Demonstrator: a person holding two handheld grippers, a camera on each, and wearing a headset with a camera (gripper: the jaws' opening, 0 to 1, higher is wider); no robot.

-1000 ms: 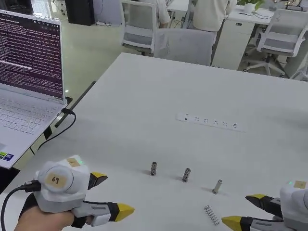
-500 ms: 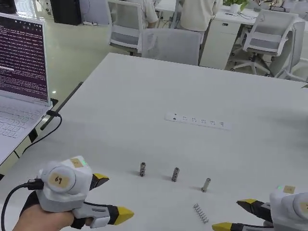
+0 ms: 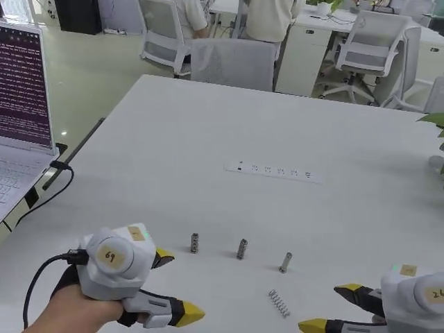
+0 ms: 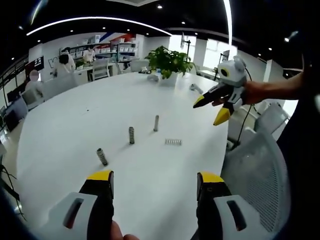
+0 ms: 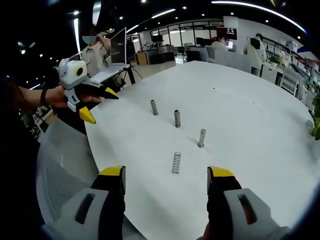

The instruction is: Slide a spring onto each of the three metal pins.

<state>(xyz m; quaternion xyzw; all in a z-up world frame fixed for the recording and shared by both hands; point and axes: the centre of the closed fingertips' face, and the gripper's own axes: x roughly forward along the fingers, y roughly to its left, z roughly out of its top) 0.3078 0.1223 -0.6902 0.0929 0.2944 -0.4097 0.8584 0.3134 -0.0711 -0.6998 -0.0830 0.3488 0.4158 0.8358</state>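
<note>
While the bare pin [image 3: 285, 262] stands upright, the loose spring [image 3: 279, 304] lies flat on the table [image 3: 208, 125], pointing lengthwise away from the right gripper [image 3: 326, 306]; it and the left gripper [image 3: 182, 284] both hold their jaws apart.

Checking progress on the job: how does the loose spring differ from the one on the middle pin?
The loose spring lies flat on the table; the middle pin's spring stands upright. The loose spring sits free, with nothing through it; the middle pin's spring wraps its pin. The loose spring lies closer to the open right gripper. Both are slim metal coils.
</note>
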